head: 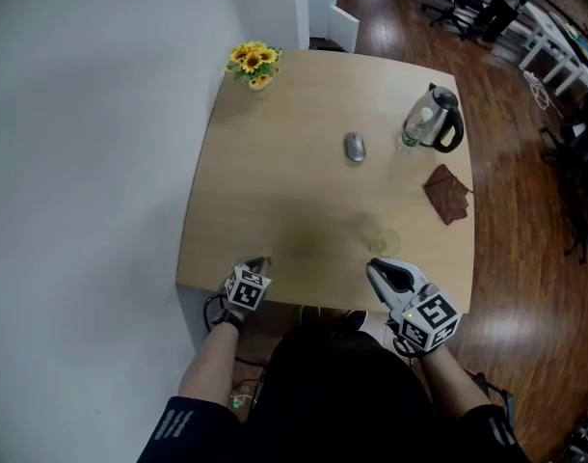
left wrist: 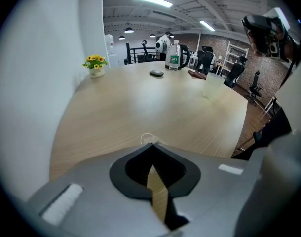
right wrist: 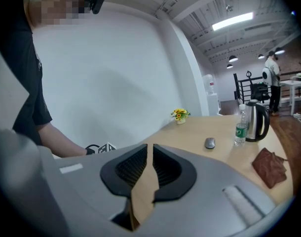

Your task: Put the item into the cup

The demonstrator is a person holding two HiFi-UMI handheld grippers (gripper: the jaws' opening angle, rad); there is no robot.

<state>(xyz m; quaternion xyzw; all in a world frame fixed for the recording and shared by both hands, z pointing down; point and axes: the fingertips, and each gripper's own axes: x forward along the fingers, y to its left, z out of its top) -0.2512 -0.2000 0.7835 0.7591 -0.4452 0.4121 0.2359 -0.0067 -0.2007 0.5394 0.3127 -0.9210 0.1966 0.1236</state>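
Nearest, at the desk's [head: 275,181] front edge, the left gripper [left wrist: 152,144] is held low over the wood. Its fingers are closed together, and a small pale looped item [left wrist: 146,138] is pinched at their very tips, just above the surface. What the item is made of cannot be told. At the far left corner a small pot of yellow flowers [head: 253,64] is set against the wall. A grey mouse [head: 355,147] is seen further right, well toward the back. A clear cup [head: 384,242] is stood upright on the desk, just beyond the right gripper [right wrist: 153,145] and well apart from the item. The right gripper is held at the near edge with its fingers brought together and nothing between them. A water bottle [head: 416,128] is placed touching or just beside a dark kettle [head: 446,119] at the far right, and a crumpled brown cloth [head: 448,193] is laid nearer, by the right edge.
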